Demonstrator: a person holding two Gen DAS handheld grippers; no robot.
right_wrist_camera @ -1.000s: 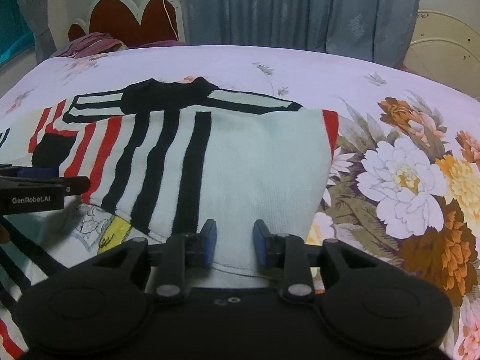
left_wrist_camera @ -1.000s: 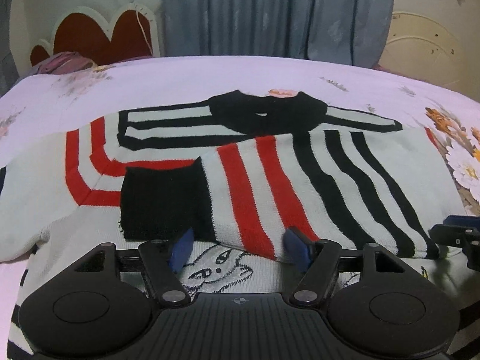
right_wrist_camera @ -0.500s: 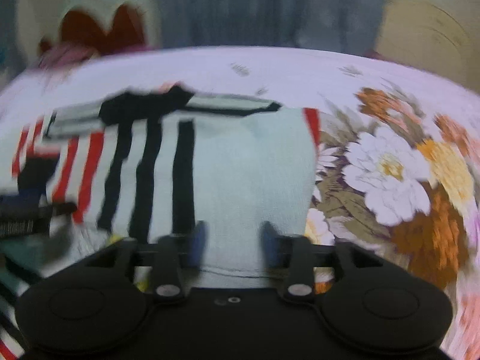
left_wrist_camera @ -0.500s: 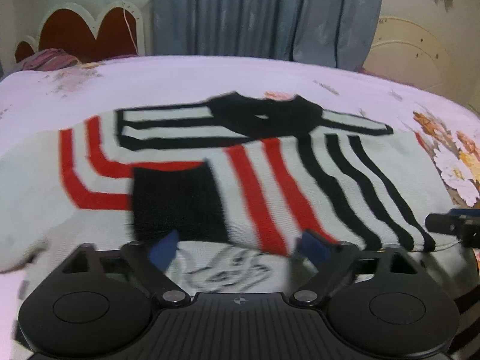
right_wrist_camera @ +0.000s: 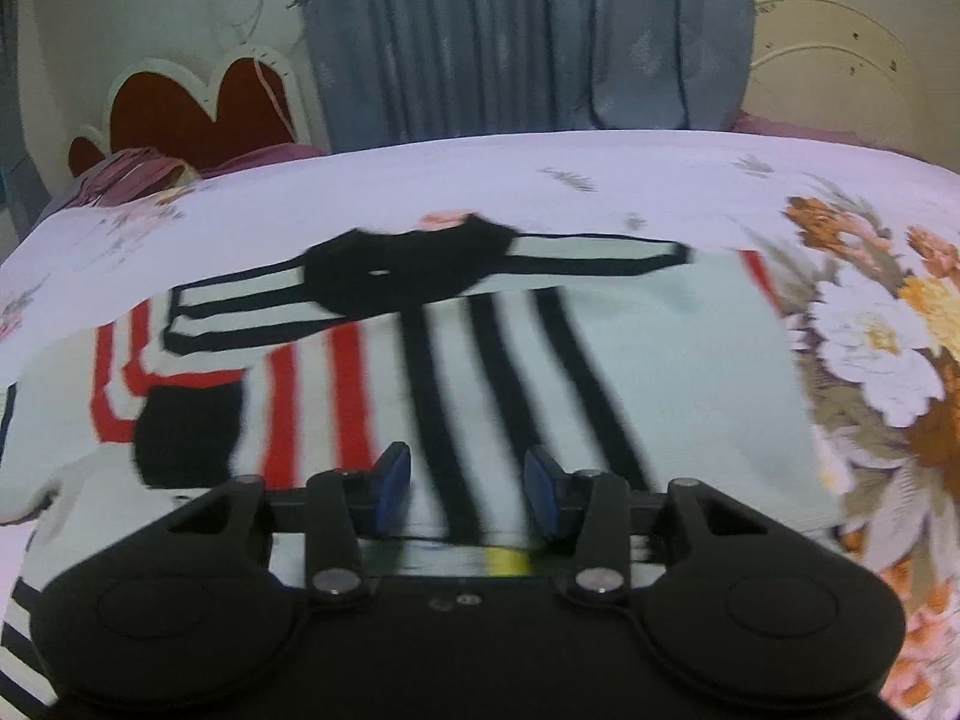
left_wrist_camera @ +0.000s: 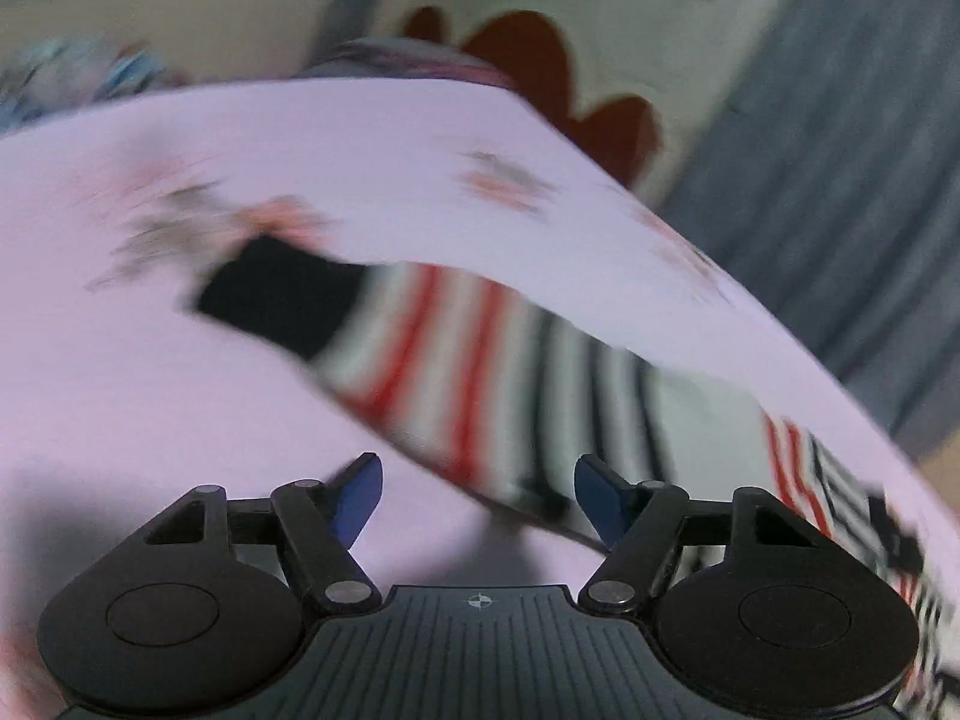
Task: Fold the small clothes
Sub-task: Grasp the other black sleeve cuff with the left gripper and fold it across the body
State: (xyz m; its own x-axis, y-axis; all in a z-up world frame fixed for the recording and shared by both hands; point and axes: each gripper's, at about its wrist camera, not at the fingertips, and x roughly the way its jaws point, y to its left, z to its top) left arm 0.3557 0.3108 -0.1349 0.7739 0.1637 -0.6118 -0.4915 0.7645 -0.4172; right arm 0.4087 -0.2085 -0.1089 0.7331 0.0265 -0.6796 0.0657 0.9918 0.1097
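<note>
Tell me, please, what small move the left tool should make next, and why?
Probably bring the left tool down to the black cuff of the striped sleeve and close on it. The tool is open and holds nothing, and that sleeve lies stretched out flat on the bedsheet, not yet folded in. The left view is blurred, so settle first.

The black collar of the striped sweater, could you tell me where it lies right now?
In the right wrist view, the black collar lies at the sweater's far edge, left of centre, toward the grey curtain.
</note>
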